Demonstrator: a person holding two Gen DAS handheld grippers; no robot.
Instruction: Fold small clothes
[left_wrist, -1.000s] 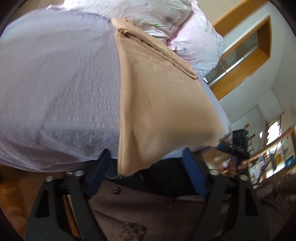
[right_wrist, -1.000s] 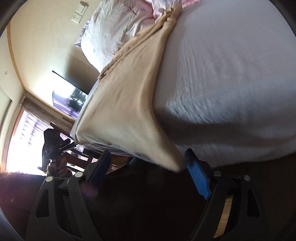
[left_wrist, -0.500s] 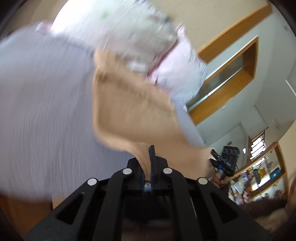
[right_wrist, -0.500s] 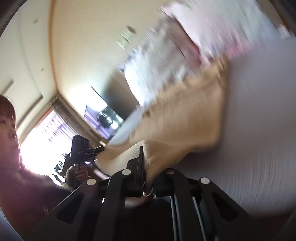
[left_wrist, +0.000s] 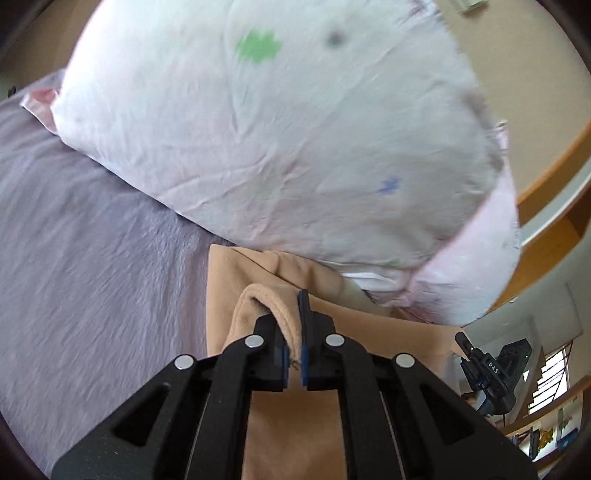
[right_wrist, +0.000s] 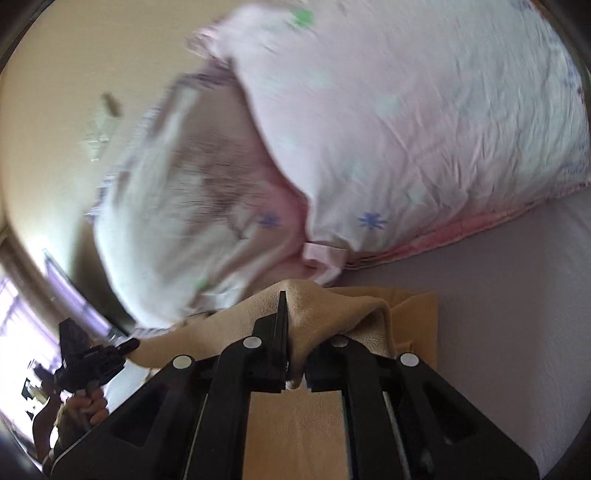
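Note:
A tan garment (left_wrist: 236, 280) lies on the lilac bed sheet (left_wrist: 92, 258), its far edge against the pillows. My left gripper (left_wrist: 288, 310) is shut on one of its corners and holds it over the far part of the cloth. The right wrist view shows the same garment (right_wrist: 417, 314). My right gripper (right_wrist: 295, 310) is shut on its other corner, which drapes over the right finger. Each gripper shows in the other's view: the right one in the left wrist view (left_wrist: 487, 373) and the left one in the right wrist view (right_wrist: 88, 362).
Two pale pink printed pillows (left_wrist: 288, 122) lie right ahead at the head of the bed, also in the right wrist view (right_wrist: 424, 140). A beige wall (right_wrist: 74, 74) stands behind them. Wooden trim (left_wrist: 546, 184) runs at the right.
Both grippers were open at the garment's near edge. They shut on its corners and carried them forward over the cloth toward the pillows, so the near half now lies doubled over.

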